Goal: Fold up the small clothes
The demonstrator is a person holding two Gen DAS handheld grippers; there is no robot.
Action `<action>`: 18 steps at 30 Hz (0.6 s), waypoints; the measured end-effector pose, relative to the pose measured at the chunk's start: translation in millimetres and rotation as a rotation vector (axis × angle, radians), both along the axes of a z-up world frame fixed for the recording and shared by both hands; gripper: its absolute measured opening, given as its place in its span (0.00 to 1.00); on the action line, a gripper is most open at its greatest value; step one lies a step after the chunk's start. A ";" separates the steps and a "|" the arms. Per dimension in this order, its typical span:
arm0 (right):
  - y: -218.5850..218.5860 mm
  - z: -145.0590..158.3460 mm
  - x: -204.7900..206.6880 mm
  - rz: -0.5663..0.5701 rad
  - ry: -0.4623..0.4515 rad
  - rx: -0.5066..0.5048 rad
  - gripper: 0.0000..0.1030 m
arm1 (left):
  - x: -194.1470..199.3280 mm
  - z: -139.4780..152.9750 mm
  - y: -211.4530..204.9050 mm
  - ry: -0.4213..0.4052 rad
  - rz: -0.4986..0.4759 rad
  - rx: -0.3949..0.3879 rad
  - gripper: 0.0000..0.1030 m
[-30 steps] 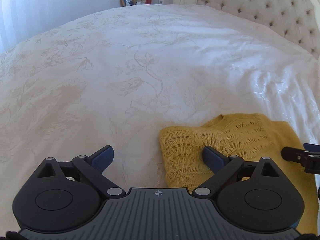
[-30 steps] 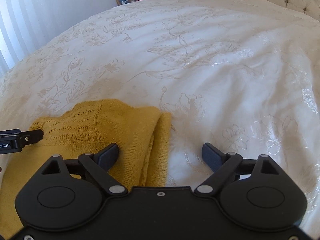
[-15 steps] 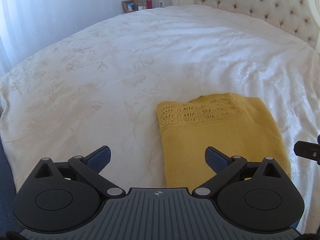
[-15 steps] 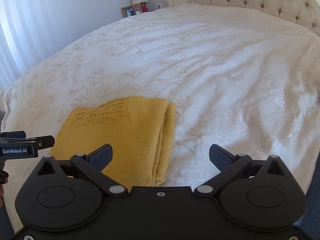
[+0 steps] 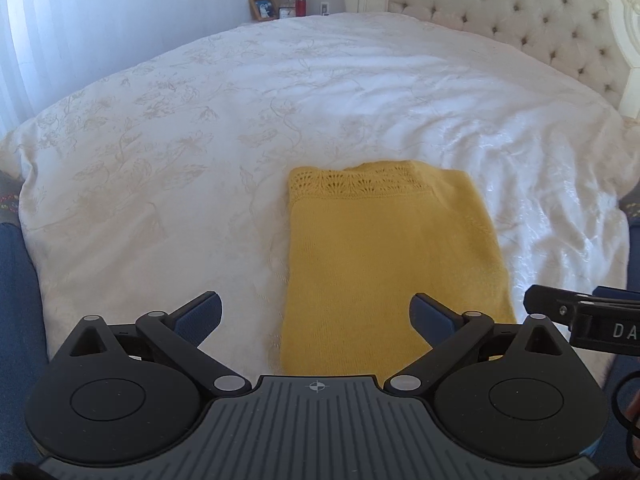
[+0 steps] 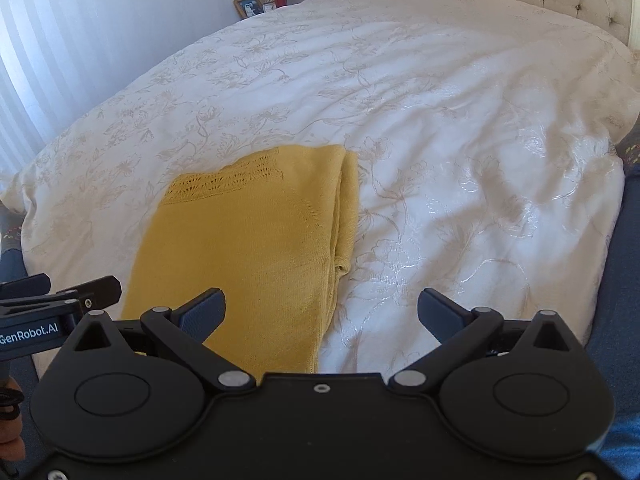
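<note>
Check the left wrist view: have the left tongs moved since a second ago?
Yes. The left tongs have pulled back and up from the yellow sweater: the near edge of the bed now shows, and more headboard.

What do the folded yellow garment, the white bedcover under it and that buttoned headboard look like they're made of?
Folded yellow garment: looks like a knit, perhaps wool or cotton; matte, with an openwork lace band along its far edge.
White bedcover: woven fabric with a slight sheen, seemingly a jacquard or satin; a tone-on-tone floral pattern and glossy creases show.
Cream headboard: upholstered and button-tufted; whether fabric or leather I cannot tell.
</note>
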State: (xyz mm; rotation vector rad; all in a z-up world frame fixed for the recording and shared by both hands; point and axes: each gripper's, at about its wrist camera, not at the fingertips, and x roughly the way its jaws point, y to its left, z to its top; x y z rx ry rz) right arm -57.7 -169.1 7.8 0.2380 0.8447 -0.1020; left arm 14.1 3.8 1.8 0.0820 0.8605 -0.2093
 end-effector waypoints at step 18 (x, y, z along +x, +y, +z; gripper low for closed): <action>19.6 -4.6 -22.3 0.040 0.002 -0.003 0.99 | -24.5 -14.5 4.6 0.036 -0.004 0.035 0.98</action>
